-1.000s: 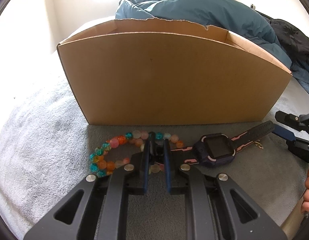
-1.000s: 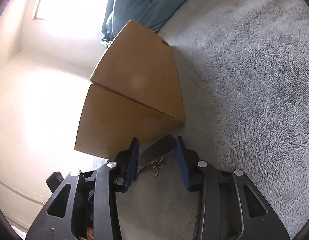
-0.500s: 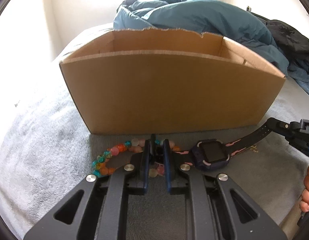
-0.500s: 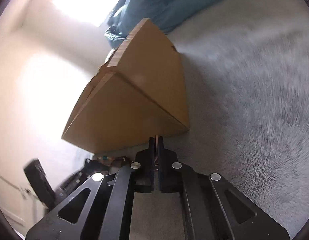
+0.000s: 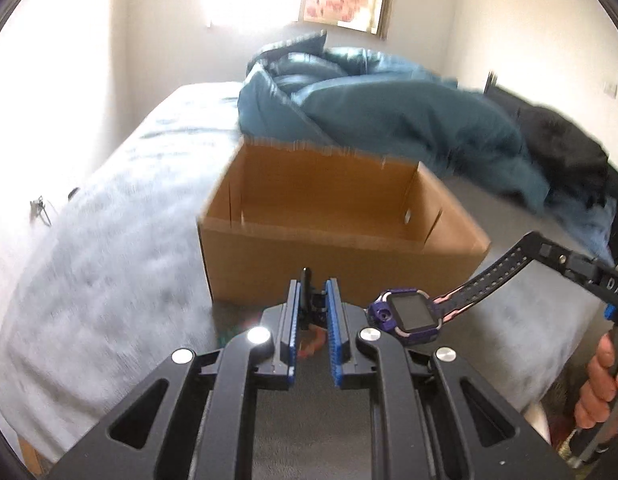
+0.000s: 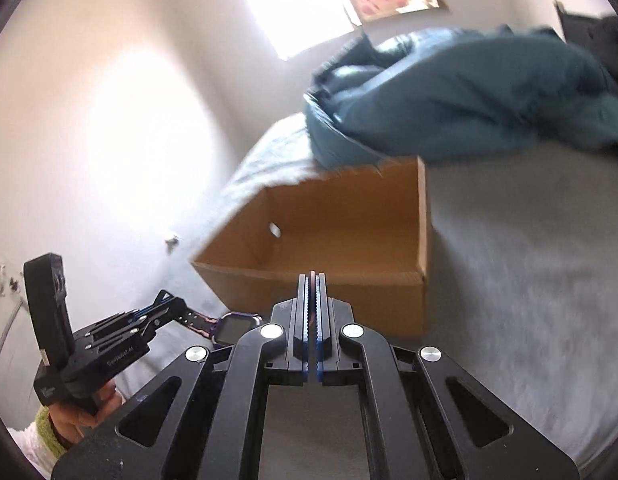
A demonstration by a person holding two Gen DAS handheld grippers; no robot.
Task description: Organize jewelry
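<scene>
A purple smartwatch [image 5: 411,314] with a black and pink strap hangs stretched in the air in front of the open cardboard box [image 5: 341,272]. My left gripper [image 5: 312,292] is shut on one strap end. In the same view my right gripper [image 5: 549,254] is shut on the other end. In the right wrist view a thin pink strap edge shows between the pads of my right gripper [image 6: 312,280], and my left gripper [image 6: 177,306] holds the watch [image 6: 233,328] near the box [image 6: 329,292]. Only orange traces of the bead bracelet [image 5: 311,344] show under the left fingers.
The box stands on a grey fleece blanket [image 5: 89,280] over a bed. A bunched blue duvet [image 5: 389,120] and a dark garment [image 5: 561,148] lie behind it. A person's hand [image 5: 601,380] grips the right handle. White walls and a window stand beyond.
The right gripper closed on the strap end. Both grippers rose and lifted the watch off the blanket, so the box's inside now shows. The bracelet stayed below.
</scene>
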